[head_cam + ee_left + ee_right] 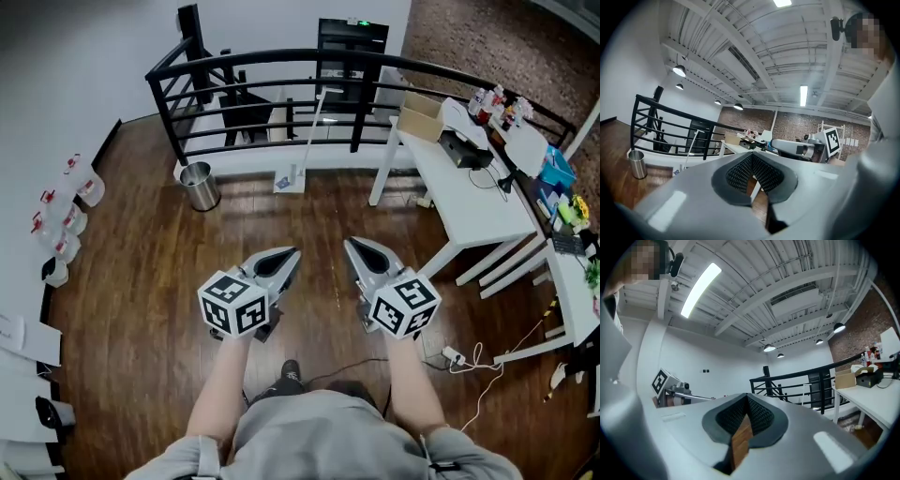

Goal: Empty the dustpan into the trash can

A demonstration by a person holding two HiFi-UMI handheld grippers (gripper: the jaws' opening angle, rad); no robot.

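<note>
Over a wood floor (pixel 131 309), the left gripper (pixel 291 253) and right gripper (pixel 352 246), jaws pressed together and empty, hovered well apart from the trash can (pixel 199 186) and dustpan (pixel 290 178).

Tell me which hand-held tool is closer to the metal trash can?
The left tool, at the head view's left; the trash can stands on that side, by the railing.
</note>
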